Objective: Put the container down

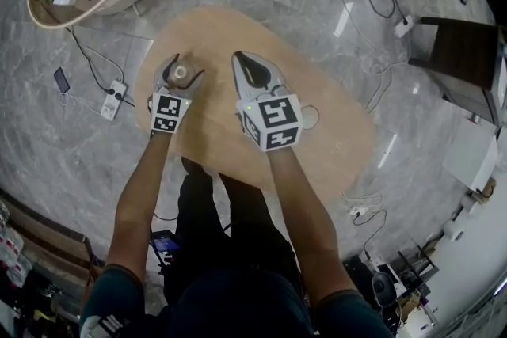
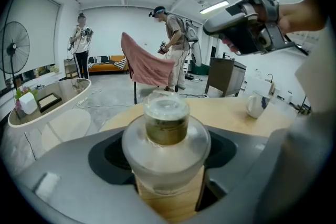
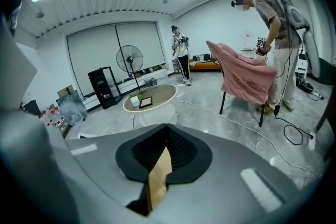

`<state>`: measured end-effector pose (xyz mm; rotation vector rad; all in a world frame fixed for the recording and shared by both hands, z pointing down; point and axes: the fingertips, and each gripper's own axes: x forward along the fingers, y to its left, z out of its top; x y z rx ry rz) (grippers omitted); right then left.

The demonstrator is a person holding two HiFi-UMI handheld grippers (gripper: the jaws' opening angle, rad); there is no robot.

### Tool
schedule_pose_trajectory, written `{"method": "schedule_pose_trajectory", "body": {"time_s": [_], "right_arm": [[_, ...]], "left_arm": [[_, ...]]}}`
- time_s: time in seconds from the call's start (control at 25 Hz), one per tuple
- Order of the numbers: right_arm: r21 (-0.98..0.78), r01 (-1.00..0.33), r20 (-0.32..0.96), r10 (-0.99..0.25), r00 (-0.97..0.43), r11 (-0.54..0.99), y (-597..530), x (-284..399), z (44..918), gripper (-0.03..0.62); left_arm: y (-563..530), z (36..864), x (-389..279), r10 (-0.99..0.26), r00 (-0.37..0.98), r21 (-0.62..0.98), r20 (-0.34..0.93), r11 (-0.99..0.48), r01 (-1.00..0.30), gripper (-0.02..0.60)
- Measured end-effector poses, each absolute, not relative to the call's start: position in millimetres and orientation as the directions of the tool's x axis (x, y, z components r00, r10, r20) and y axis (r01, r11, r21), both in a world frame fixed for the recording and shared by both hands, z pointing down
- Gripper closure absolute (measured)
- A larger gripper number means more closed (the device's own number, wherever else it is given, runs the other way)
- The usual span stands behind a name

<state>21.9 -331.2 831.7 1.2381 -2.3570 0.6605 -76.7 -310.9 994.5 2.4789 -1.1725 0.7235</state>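
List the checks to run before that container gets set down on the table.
1. Left tool clamped on the container: ok.
2. Container upright, lid seated: ok.
3. Table bare under the container: ok.
4. Right tool shut, empty, apart from the container: ok.
5. Mug off to the side of the drop spot: ok.
6. Gap between container base and table: cannot tell.
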Motion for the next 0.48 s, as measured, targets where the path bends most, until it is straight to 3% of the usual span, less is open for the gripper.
{"method": "schedule_pose_trajectory", "body": {"time_s": [0.48], "right_arm": [[-0.217,-0.842,0.542,-0.656,-0.524,0.493,-329,21,826,0.589]], "left_arm": [[-301,1019,-83,-0.616,0.507,0.047,0.602,-0.607,-0.793,0.244]]}}
